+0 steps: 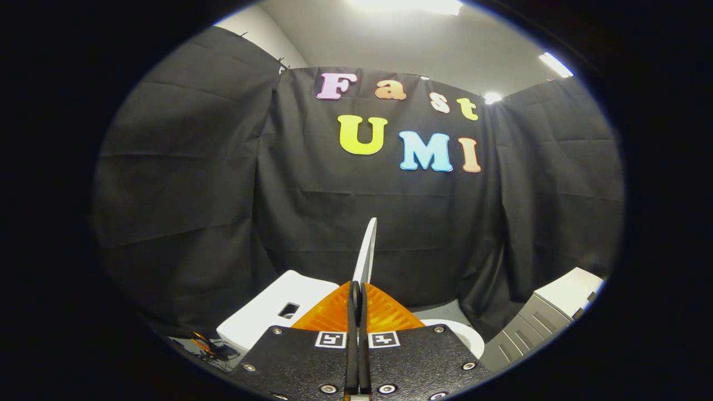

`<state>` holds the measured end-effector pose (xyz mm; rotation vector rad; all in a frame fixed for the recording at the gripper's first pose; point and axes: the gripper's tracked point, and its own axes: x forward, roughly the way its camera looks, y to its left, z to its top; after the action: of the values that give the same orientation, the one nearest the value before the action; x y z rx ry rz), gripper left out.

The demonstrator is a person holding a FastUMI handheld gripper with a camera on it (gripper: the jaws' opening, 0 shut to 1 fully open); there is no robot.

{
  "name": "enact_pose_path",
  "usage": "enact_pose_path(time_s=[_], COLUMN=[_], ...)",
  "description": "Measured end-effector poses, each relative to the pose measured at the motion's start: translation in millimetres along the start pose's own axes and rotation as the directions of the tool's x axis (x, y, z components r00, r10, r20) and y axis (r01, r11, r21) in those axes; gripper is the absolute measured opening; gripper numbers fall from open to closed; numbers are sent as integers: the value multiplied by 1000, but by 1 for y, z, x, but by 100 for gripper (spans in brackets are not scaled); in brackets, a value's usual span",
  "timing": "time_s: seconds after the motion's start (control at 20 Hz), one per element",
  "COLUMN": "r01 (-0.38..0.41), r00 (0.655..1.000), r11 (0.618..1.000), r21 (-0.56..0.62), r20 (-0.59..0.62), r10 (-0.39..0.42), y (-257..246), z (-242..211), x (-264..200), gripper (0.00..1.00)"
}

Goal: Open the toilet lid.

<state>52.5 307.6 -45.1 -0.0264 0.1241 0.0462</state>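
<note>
Gripper view: toilet lid (367, 253) seen edge-on, long axis near vertical, tilted slightly right, rising just ahead of fingers. Gripper (357, 295) fingers closed tight w/ lid's lower edge pinched between. Toilet bowl rim (467, 336) lower right; white tank (276, 312) left.

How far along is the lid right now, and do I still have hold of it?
Done: the toilet lid is raised, standing edge-on above the bowl rim. In hand: the tongs look shut on the lid's lower edge, fingers nearly touching. Left: tip it back toward the white tank, then let go.
</note>
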Motion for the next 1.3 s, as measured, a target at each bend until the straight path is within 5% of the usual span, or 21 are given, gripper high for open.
enact_pose_path(time_s=[0.7, 1.05, 1.15, 1.3], r01=[-138, -156, -201, -330], r00=[990, 988, 980, 940], r11=[990, 987, 979, 937], r21=[-28, 37, 27, 116], r20=[-10, -5, -10, -50], r10=[138, 156, 201, 337], y=[85, 89, 96, 107], z=[1, 0, -1, -7], x=[10, 10, 9, 6], gripper=[3, 3, 9, 33])
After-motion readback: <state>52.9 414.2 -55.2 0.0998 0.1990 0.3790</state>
